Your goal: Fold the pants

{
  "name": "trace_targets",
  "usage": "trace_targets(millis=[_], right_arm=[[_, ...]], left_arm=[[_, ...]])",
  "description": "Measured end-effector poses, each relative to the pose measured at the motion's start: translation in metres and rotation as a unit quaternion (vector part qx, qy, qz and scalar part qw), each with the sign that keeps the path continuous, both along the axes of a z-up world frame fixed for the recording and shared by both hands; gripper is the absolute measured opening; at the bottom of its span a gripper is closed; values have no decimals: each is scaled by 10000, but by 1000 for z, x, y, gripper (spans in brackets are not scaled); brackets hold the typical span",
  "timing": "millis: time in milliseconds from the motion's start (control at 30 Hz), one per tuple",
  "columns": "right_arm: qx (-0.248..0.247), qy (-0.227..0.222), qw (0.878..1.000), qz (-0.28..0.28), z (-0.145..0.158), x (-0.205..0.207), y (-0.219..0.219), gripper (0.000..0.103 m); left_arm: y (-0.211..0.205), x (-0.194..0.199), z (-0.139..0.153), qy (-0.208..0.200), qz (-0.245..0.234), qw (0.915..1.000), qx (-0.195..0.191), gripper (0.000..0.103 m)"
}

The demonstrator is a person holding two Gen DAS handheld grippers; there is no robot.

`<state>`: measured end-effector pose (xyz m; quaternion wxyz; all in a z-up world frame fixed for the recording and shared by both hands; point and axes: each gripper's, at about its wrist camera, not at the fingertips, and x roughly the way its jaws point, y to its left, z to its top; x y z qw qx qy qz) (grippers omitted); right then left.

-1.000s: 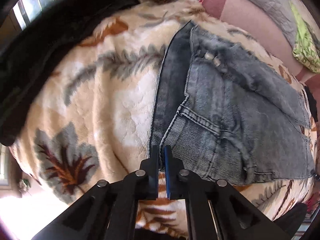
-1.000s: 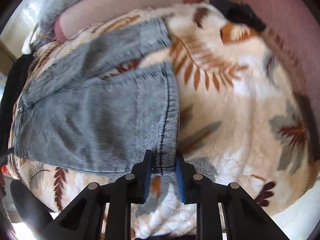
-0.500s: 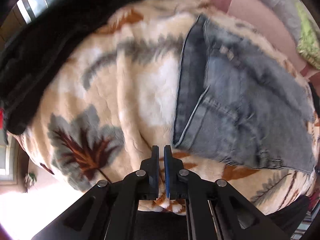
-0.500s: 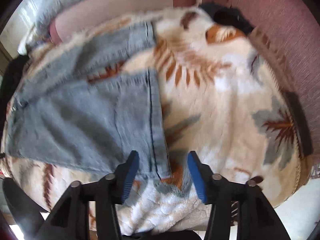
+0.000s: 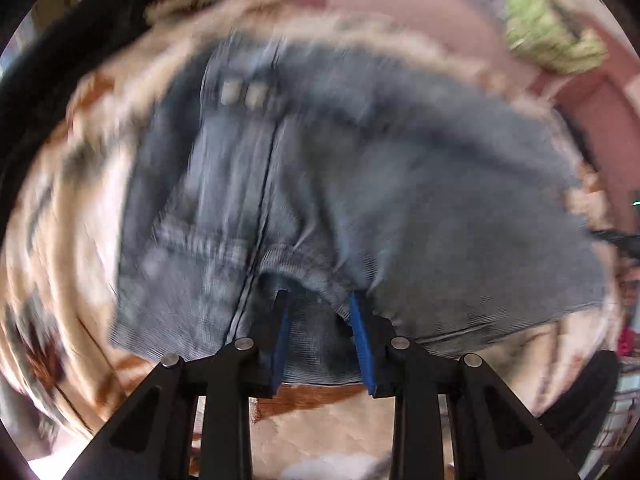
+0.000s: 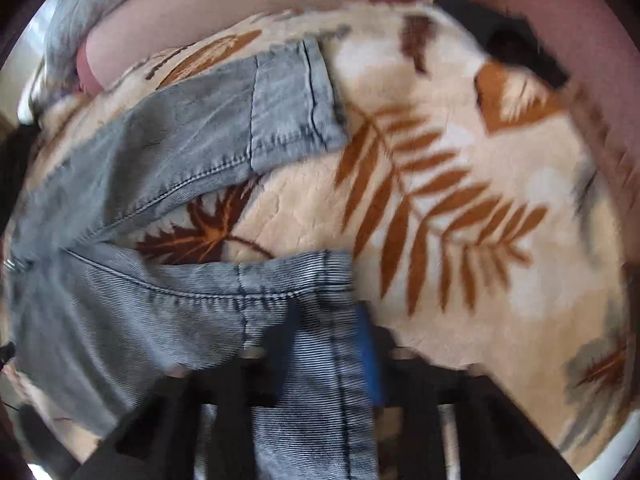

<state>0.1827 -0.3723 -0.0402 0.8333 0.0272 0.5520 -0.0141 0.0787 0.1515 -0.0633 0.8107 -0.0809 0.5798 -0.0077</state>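
Grey-blue denim pants (image 5: 400,200) lie spread on a leaf-patterned fleece blanket (image 5: 80,200). The left wrist view is blurred by motion. My left gripper (image 5: 320,320) points down at the near edge of the pants, by the centre seam. Its jaws are opening, and a ridge of denim lies between the blue pads without being pinched. In the right wrist view the two legs (image 6: 180,152) part in a V. My right gripper (image 6: 328,340) is at the near leg's hem, jaws closing, with the hem filling the gap between the pads.
The blanket (image 6: 440,200) covers a pink sofa (image 6: 580,40). A black garment (image 5: 60,60) lies along the left side, and a green patterned item (image 5: 552,28) at the back right. A small black item (image 6: 516,48) sits at the blanket's far corner. Grey cloth (image 6: 100,0) lies behind the pants.
The left gripper let go of the waist edge, swung off onto the blanket, then came back over the denim and spread its jaws. The right gripper opened wide, then closed on the leg hem.
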Motion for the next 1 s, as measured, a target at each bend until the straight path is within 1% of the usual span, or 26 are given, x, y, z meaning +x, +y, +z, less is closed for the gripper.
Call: trace_targets(millis=[33, 100, 133, 167, 200, 233, 300, 333, 400, 433, 467, 500, 533, 567, 600, 633, 700, 733, 800, 867, 900, 933, 967, 1000], right_arm=[[-288, -254, 9993, -1, 10, -3, 3, 18], [-783, -541, 9955, 30, 15, -4, 10, 17], [-960, -566, 9938, 10, 7, -1, 11, 20], [-1009, -246, 9946, 68, -11, 6, 10, 25], [-1029, -45, 9947, 56, -18, 5, 11, 40], [-970, -256, 9949, -61, -17, 3, 8, 45], [-951, -531, 9938, -233, -4, -4, 6, 46], [-810, -703, 9939, -262, 6, -11, 7, 46], [-436, -859, 9953, -109, 19, -26, 12, 47], [-201, -822, 9964, 85, 19, -31, 18, 49], [-80, -671, 9975, 183, 12, -30, 21, 53], [-29, -434, 9987, 253, 2, -30, 20, 68], [98, 206, 9989, 421, -23, -22, 20, 73], [-39, 249, 9985, 493, -30, -19, 18, 72], [-152, 159, 9981, 571, -27, -19, 20, 72], [-33, 165, 9983, 562, -18, -14, 19, 71], [382, -141, 9978, 531, 4, -4, 14, 71], [455, -337, 9972, 494, 18, 9, 11, 71], [557, -544, 9956, 517, 31, 32, 10, 71], [760, -540, 9948, 419, 37, 65, 8, 70], [854, -535, 9941, 403, 35, 83, 4, 64], [805, -555, 9946, 336, 34, 107, 2, 56], [799, -542, 9950, 273, 36, 116, 7, 53], [873, -518, 9947, 186, 33, 133, 4, 51]], left_arm=[[0, -2, -2, -125, 5, 9999, -3, 31], [-1, -5, 3, -204, -95, 9997, 79, 32], [-2, -7, 5, -192, -116, 9997, 115, 32], [-2, -8, 7, -173, -135, 9997, 133, 32], [-4, -9, 9, -160, -142, 9997, 141, 33], [-3, -8, 11, -137, -139, 9997, 132, 33], [0, -7, 21, -202, -92, 9997, 94, 33], [3, -4, 25, -266, -73, 9996, 76, 33], [13, 2, 39, -457, -1, 9990, 13, 34], [20, 6, 49, -580, 79, 9982, -88, 38], [28, 10, 55, -672, 173, 9973, -222, 43], [38, 17, 61, -783, 316, 9956, -398, 45], [49, 28, 64, -854, 462, 9940, -502, 48], [61, 41, 64, -854, 605, 9929, -572, 48], [66, 50, 63, -835, 704, 9920, -628, 48], [77, 65, 64, -822, 881, 9900, -730, 48], [87, 88, 66, -870, 1059, 9868, -865, 48], [94, 109, 67, -885, 1102, 9855, -935, 48], [97, 141, 60, -897, 1109, 9859, -878, 48], [99, 176, 54, -857, 1113, 9868, -808, 47], [96, 195, 51, -833, 1120, 9872, -777, 47], [96, 216, 43, -748, 1124, 9881, -735, 47], [95, 229, 39, -680, 1146, 9885, -710, 47], [96, 235, 37, -626, 1150, 9889, -706, 47]])
